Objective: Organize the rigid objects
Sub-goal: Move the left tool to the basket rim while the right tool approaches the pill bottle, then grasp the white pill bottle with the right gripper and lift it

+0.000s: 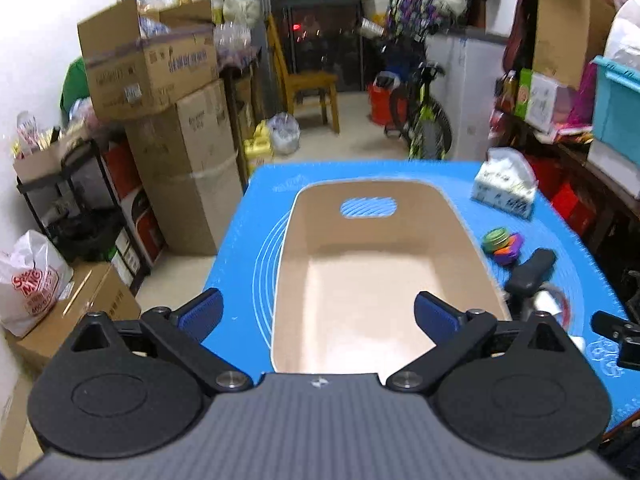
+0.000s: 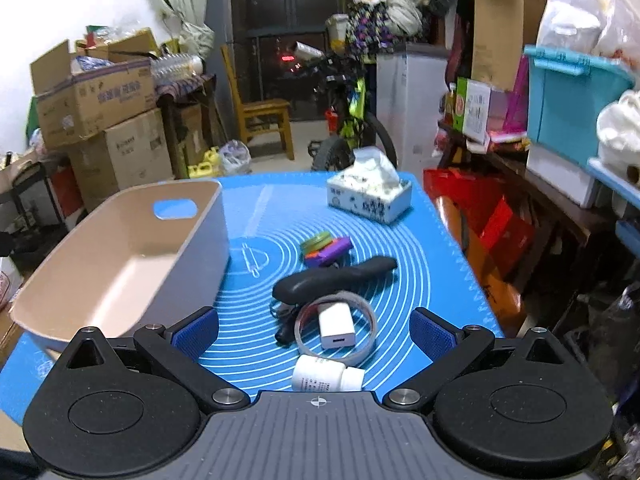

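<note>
Both grippers wide open, empty: left (image 1: pixel 318 316) over bin (image 1: pixel 384 280), right (image 2: pixel 314 330) above charger (image 2: pixel 337 325), lengthwise away.

Red lettering on white plastic bag (image 1: pixel 34 284) too blurred to read, printing on cardboard boxes (image 2: pixel 114 94) illegible

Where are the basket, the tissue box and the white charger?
basket (image 1: pixel 456 216): left wrist view, right side wall.
tissue box (image 2: pixel 370 204): right wrist view, printed front face.
white charger (image 2: pixel 336 322): right wrist view, top face, inside the tape ring.
</note>
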A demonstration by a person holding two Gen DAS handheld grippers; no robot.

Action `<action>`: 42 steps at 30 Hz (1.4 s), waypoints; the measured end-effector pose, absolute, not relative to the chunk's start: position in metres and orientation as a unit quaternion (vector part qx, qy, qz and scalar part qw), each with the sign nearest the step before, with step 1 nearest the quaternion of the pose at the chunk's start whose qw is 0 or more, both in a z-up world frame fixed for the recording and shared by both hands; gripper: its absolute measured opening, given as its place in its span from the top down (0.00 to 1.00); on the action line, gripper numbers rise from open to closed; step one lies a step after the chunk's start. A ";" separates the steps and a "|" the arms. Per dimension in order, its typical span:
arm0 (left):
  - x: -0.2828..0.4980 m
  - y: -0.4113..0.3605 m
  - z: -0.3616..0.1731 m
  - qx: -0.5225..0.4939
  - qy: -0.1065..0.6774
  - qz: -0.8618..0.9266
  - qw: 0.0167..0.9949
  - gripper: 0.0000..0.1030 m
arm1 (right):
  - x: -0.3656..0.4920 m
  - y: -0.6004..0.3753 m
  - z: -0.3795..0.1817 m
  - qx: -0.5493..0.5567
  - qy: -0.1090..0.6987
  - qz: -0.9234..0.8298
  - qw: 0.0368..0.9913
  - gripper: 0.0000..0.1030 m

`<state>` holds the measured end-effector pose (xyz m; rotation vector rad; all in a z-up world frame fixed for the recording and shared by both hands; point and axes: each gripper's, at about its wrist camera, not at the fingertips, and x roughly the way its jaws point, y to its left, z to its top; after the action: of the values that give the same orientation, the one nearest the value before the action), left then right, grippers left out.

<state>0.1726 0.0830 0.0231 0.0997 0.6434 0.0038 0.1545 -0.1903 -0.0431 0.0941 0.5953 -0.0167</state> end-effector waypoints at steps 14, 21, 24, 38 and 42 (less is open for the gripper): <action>0.250 0.114 -0.017 -0.001 0.396 0.031 0.918 0.18 | 0.208 -0.173 -0.104 0.025 0.363 -0.046 0.930 0.02; 0.257 0.116 -0.040 0.012 0.419 0.018 0.908 0.28 | 0.220 -0.176 -0.124 0.034 0.400 -0.064 0.914 0.03; 0.261 0.121 -0.046 0.015 0.426 0.016 0.904 0.29 | 0.224 -0.179 -0.129 0.052 0.415 -0.069 0.906 0.05; 0.266 0.133 -0.056 -0.003 0.452 0.020 0.892 0.81 | 0.230 -0.164 -0.142 0.047 0.442 -0.080 0.892 0.09; 0.267 0.130 -0.056 0.006 0.450 0.029 0.892 0.93 | 0.230 -0.170 -0.143 0.057 0.444 -0.089 0.890 0.18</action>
<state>0.2669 0.1302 -0.0556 0.0114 0.9342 0.0592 0.2296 -0.1697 -0.1434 0.1190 0.9216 -0.1844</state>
